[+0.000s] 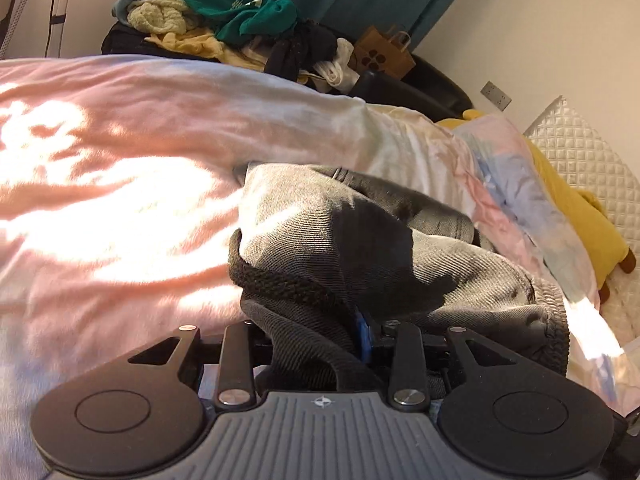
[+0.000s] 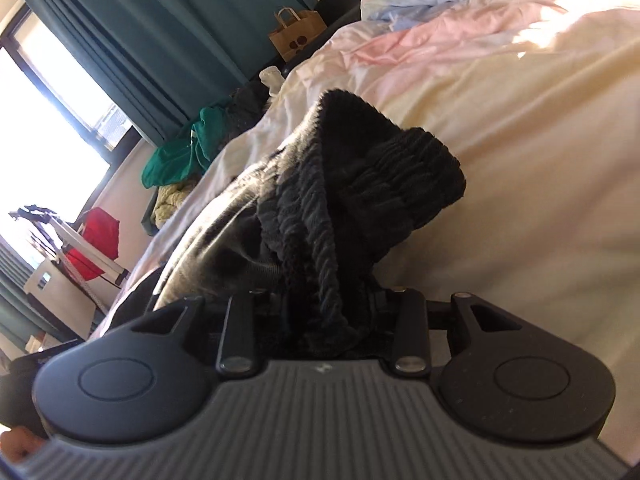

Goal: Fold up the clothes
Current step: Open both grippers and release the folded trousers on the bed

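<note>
A dark grey garment (image 1: 360,240) with a black ribbed waistband lies bunched on the pale pink duvet (image 1: 120,200). In the left wrist view it rises straight out of my left gripper (image 1: 320,320), which is shut on a fold of it. The cloth hides the fingers, apart from a sliver of a blue pad. In the right wrist view the ribbed waistband (image 2: 380,168) and a twisted drawstring (image 2: 326,264) hang from my right gripper (image 2: 324,300), which is shut on the cloth with its fingertips buried in it. Both grippers are low over the bed.
A pile of loose clothes (image 1: 224,20), green, yellow and black, lies beyond the far edge of the bed beside a brown paper bag (image 1: 384,52). A pastel pillow (image 1: 504,184) and a yellow plush toy (image 1: 580,216) lie to the right. Teal curtains (image 2: 160,40) hang behind.
</note>
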A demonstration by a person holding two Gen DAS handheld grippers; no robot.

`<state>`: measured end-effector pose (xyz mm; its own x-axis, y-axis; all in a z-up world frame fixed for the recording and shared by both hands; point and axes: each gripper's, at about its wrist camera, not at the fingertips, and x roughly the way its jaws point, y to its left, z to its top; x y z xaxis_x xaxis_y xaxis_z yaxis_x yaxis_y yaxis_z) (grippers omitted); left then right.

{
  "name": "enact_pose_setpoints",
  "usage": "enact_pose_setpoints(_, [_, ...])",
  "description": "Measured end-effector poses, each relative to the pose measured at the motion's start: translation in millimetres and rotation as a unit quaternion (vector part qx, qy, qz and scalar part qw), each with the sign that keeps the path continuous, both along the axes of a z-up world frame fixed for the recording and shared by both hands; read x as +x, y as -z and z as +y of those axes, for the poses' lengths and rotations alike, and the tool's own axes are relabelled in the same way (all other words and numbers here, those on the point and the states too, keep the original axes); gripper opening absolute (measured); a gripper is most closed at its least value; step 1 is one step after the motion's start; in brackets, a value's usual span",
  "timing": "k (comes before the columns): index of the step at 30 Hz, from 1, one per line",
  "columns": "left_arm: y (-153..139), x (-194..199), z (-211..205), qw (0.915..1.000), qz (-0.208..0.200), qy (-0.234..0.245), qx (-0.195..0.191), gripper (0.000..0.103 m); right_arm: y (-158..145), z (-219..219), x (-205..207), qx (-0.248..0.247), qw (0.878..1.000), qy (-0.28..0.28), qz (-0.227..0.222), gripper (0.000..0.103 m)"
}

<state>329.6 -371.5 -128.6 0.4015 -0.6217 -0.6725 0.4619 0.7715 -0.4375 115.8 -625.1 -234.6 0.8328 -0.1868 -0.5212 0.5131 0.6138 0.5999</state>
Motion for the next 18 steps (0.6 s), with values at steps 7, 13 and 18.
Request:
enact_pose_setpoints(7, [-33, -33, 18, 0.9989, -0.034, -0.014, 0.03, 0.05, -23, 3, -14, 0.043, 0.999, 0.022, 0.019, 0.058])
enact_pose_setpoints(13, [-101, -82, 41, 0.9955, -0.085, 0.007, 0.041, 0.058, -80, 28, -46, 0.001, 0.999, 0.016, 0.05, 0.058])
enact_pose_setpoints(18, [-166, -140, 63, 0.9883, -0.146, 0.018, 0.038, 0.067, -135, 56, -82, -0.039, 0.999, 0.005, 0.026, 0.058])
